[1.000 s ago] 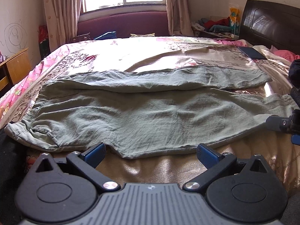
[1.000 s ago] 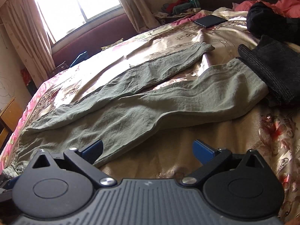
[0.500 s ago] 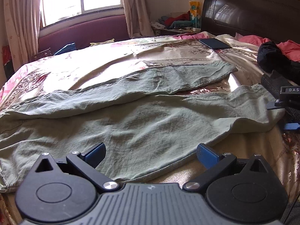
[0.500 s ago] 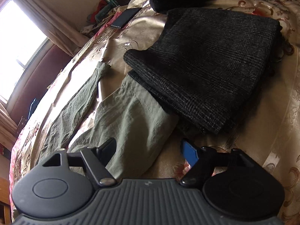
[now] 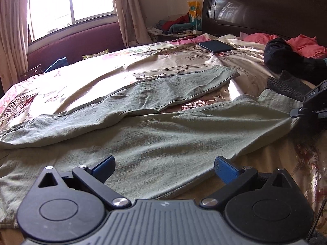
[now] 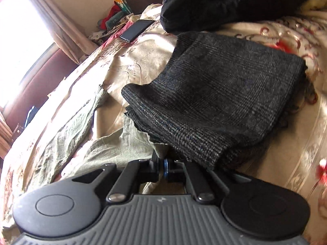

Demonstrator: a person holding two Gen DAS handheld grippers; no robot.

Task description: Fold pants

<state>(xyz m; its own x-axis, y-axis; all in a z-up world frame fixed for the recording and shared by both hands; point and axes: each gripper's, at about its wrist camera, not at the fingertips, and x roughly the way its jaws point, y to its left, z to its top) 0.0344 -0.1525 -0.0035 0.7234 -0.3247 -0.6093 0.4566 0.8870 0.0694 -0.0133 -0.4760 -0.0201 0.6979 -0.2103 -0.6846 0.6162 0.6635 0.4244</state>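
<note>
Pinching pants (image 6: pixel 114 149) hem, right gripper (image 6: pixel 165 168).

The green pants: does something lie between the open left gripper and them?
Nothing visible does. The left gripper hovers open directly over the green pants. The right gripper is shut on the near leg's hem, beside the folded dark garment.

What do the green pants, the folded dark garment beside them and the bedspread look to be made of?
Green pants: thin, matte woven cloth, probably linen or cotton, with fine crinkles throughout. Folded dark garment: thick, coarse weave with a faint check, likely wool or a blend. Bedspread: glossy, satin-like fabric with a floral pattern; it throws bright glare near the window.
</note>
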